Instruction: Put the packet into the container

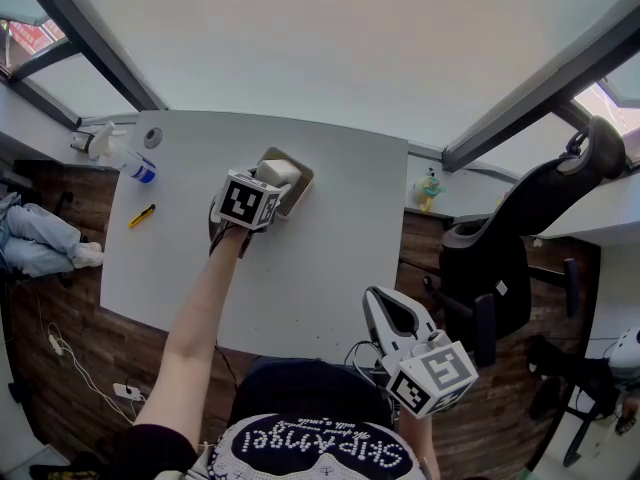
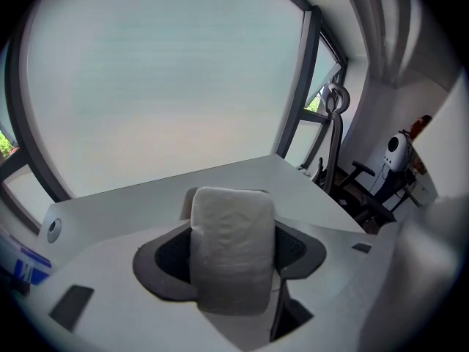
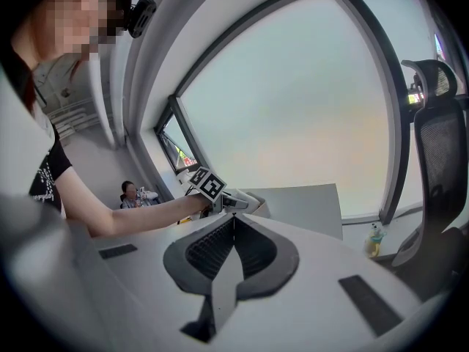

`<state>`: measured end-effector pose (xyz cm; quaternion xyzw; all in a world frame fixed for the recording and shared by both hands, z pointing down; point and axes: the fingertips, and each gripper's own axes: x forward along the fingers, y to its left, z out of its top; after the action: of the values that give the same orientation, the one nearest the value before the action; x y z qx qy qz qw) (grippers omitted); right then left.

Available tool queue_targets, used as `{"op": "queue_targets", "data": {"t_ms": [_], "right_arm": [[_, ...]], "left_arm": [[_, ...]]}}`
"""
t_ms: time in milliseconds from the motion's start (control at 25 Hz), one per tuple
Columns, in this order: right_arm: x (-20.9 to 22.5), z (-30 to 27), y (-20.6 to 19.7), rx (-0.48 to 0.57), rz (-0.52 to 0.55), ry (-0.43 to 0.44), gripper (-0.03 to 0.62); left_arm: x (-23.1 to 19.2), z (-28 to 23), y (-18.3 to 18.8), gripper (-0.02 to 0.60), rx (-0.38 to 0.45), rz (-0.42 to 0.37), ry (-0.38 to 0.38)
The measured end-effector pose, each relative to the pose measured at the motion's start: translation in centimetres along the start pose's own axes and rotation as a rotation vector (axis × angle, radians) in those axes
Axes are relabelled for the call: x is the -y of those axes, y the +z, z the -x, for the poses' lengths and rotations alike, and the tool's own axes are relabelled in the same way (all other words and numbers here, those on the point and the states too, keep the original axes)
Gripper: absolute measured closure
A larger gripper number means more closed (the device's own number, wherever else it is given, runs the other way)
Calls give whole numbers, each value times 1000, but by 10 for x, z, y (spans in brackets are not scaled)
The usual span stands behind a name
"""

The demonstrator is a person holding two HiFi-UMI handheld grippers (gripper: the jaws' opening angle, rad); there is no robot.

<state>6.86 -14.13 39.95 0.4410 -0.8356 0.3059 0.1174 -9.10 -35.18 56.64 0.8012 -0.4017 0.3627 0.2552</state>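
A white packet (image 1: pixel 280 172) is pinched upright in my left gripper (image 1: pixel 262 190), which is shut on it right over the tan container (image 1: pixel 304 169) on the white table (image 1: pixel 330 258). In the left gripper view the packet (image 2: pixel 233 248) fills the gap between the dark pads (image 2: pixel 170 259), and a bit of the container's rim (image 2: pixel 188 199) shows behind it. My right gripper (image 1: pixel 392 313) hangs off the table's near right corner, close to my body. Its jaws are shut with nothing between them, as the right gripper view (image 3: pixel 231 233) shows. That view also catches the left gripper (image 3: pixel 212 189) far off.
A spray bottle (image 1: pixel 122 156), a small round object (image 1: pixel 152 137) and a yellow-black cutter (image 1: pixel 141 215) lie at the table's left end. A black office chair (image 1: pixel 520 238) stands to the right. A person's legs (image 1: pixel 40 240) and cables (image 1: pixel 90 378) are on the floor at the left.
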Motion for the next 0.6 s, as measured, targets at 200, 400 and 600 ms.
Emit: {"op": "queue_targets", "data": {"t_ms": [200,400,600], "right_arm": [[1,0,0,4,-2,-1,582],[1,0,0,2,-6,2,582],[2,0,0,4,-7,3,582]], "left_arm": [[2,0,1,302,-11,-15,0],[1,-4,1,302,-4,-10,2],[0,0,1,302,-6,-12,4]]}}
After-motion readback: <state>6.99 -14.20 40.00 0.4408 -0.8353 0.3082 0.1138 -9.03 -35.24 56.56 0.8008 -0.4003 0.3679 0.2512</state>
